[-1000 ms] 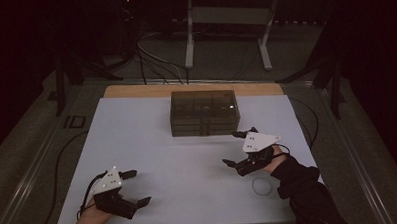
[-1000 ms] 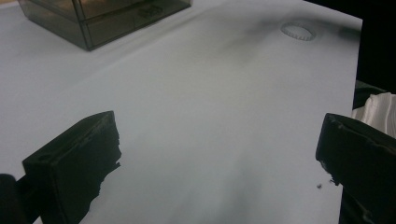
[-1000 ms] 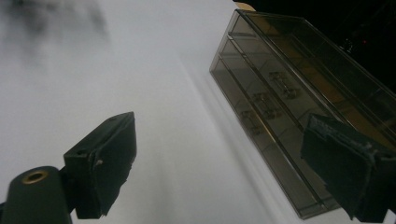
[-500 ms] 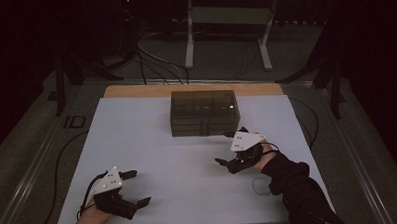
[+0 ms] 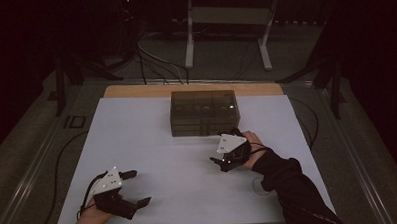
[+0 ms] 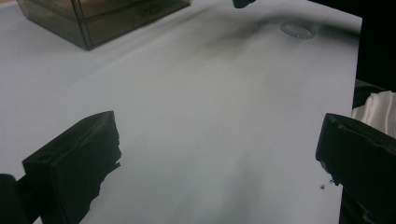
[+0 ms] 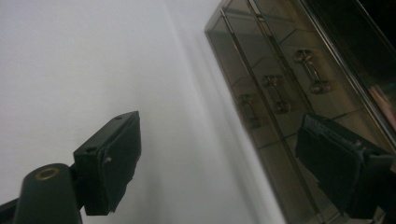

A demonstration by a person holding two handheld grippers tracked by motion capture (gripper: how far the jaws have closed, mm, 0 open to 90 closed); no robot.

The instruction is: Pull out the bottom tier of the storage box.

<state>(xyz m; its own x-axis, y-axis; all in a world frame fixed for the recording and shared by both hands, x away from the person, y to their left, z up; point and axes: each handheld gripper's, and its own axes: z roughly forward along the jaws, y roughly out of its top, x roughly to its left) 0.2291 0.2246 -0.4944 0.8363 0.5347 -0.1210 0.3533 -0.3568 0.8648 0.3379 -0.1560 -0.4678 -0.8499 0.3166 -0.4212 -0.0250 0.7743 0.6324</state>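
Two grippers, both empty, jaws wide apart. Right gripper (image 5: 223, 162) near front of drawer box (image 5: 203, 112), just short of it, not touching; in right gripper view drawer fronts and small metal handles (image 7: 310, 71) seen close, box (image 7: 299, 93) beside far jaw. Left gripper (image 5: 134, 187) low at near-left of white table (image 5: 152, 138), well apart from box, idle. Small clear ring (image 5: 261, 184) on table near right forearm, also seen in left gripper view (image 6: 299, 30). Judged early stage: drawers look shut, nothing pulled or grasped yet; left to do: line up on a handle, close, pull. Vs. earlier frames: right gripper moved leftwards and nearer box front centre; left gripper, box unchanged.
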